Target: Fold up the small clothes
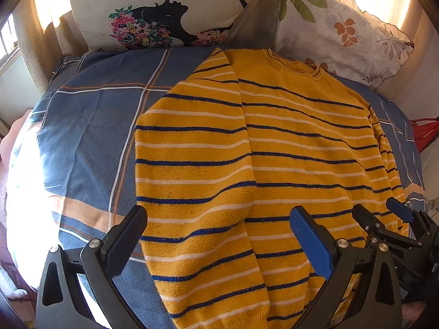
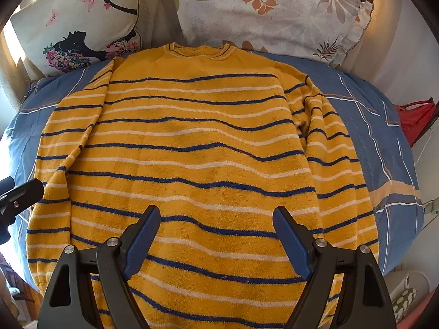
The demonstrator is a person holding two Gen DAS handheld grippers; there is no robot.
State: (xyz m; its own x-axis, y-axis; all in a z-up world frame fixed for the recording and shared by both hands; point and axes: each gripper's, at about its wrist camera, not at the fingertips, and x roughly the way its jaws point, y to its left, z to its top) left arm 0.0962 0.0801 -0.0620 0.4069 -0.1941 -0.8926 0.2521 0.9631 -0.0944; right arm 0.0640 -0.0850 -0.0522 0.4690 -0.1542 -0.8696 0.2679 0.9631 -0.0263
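Note:
A yellow sweater [image 2: 197,148] with blue and white stripes lies flat on the bed, neck towards the pillows, both sleeves laid down along its sides. It also shows in the left wrist view [image 1: 288,142]. My left gripper [image 1: 219,227] is open and empty, above the sweater's left sleeve near the hem. My right gripper [image 2: 216,230] is open and empty, above the lower middle of the sweater's body. The right gripper also shows at the right edge of the left wrist view [image 1: 384,213]. The left gripper's tip shows at the left edge of the right wrist view [image 2: 19,194].
A blue checked bedsheet [image 1: 90,126] covers the bed. A pillow with a black figure and flowers [image 1: 164,13] and a leaf-print pillow [image 2: 274,11] lean at the head. A red item [image 2: 414,118] hangs beyond the bed's right edge.

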